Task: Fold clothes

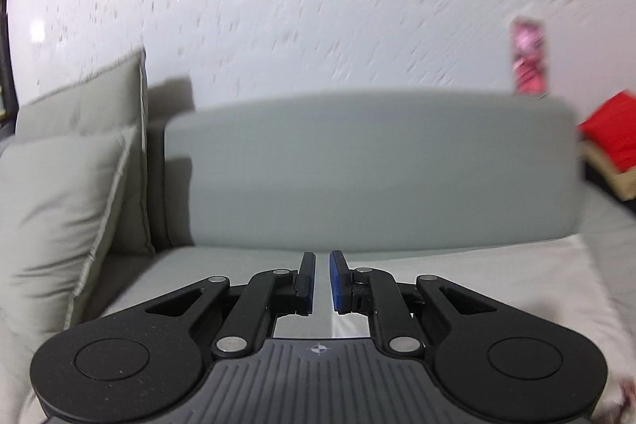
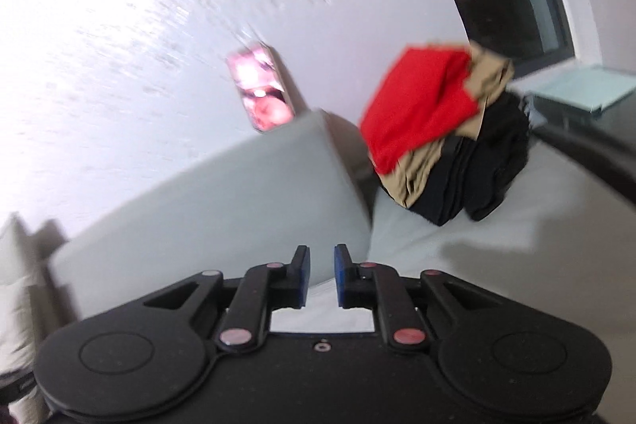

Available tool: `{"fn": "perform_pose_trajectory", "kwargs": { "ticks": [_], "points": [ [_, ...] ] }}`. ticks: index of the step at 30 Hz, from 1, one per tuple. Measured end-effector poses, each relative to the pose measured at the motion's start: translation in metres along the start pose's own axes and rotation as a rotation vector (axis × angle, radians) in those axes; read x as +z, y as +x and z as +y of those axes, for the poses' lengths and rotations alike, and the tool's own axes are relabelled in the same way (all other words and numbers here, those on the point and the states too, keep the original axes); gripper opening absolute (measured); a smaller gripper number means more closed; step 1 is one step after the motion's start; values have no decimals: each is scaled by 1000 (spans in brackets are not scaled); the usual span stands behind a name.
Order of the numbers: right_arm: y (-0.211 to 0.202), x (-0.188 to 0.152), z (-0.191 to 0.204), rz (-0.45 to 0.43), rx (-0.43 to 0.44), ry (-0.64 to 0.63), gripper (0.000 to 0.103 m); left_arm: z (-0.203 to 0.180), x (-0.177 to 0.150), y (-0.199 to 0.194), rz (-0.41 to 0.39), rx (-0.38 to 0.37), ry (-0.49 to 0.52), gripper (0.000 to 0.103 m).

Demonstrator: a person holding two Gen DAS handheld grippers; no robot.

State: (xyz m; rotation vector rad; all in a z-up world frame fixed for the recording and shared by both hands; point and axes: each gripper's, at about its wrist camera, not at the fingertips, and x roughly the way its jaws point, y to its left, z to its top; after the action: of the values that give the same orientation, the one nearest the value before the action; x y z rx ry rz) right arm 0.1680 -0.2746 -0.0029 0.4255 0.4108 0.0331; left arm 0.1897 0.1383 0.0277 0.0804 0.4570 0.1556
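Claws, left (image 1: 322,279) and right (image 2: 321,275), hung nearly closed and empty above the sofa (image 1: 373,169), while folded clothes (image 2: 441,134) sat stacked at its far end; any further garment belonged squarely on top.

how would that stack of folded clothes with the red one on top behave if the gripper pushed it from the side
The stack of folded clothes would likely slump or shear rather than slide whole: the layers look soft and already sit unevenly. The red garment on top would probably slip off first. The sofa seat under it looks soft, so dragging is likely.
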Motion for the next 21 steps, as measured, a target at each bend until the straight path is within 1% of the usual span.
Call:
{"fn": "perform_pose_trajectory", "kwargs": {
  "ticks": [1,2,4,7,9,10,11,14,16,17,18,20,21],
  "points": [
    [-14,6,-2,0,16,-5,18,0,2,-22,-8,-18,-3,15],
    [-27,12,-4,0,32,-11,20,1,3,-43,-12,-35,-7,19],
    [-60,13,-9,13,58,-11,22,6,-1,-74,8,-59,-19,24],
    [-104,7,-11,50,68,-13,24,12,-23,-106,52,-81,-18,26],
    [-121,-6,-14,111,67,-4,30,11,-45,-114,120,-95,-30,26],
    [-130,-14,-14,152,68,4,36,9,-59,-115,158,-104,-42,26],
    [-133,-24,-16,201,68,17,38,5,-75,-116,202,-106,-58,26],
    [-123,-68,-19,349,46,22,38,-4,-123,-111,333,-126,-113,25],
    [-124,-98,-13,428,24,-19,33,-14,-148,-105,396,-145,-105,23],
    [-122,-112,-11,457,28,-41,23,-21,-156,-103,407,-152,-82,21],
    [-118,-123,-7,481,32,-65,20,-26,-162,-101,414,-158,-60,21],
    [-108,-139,3,518,35,-118,20,-33,-166,-92,393,-149,-24,21],
    [-105,-147,7,529,32,-142,20,-36,-168,-86,389,-133,-7,22]
  ]
}}
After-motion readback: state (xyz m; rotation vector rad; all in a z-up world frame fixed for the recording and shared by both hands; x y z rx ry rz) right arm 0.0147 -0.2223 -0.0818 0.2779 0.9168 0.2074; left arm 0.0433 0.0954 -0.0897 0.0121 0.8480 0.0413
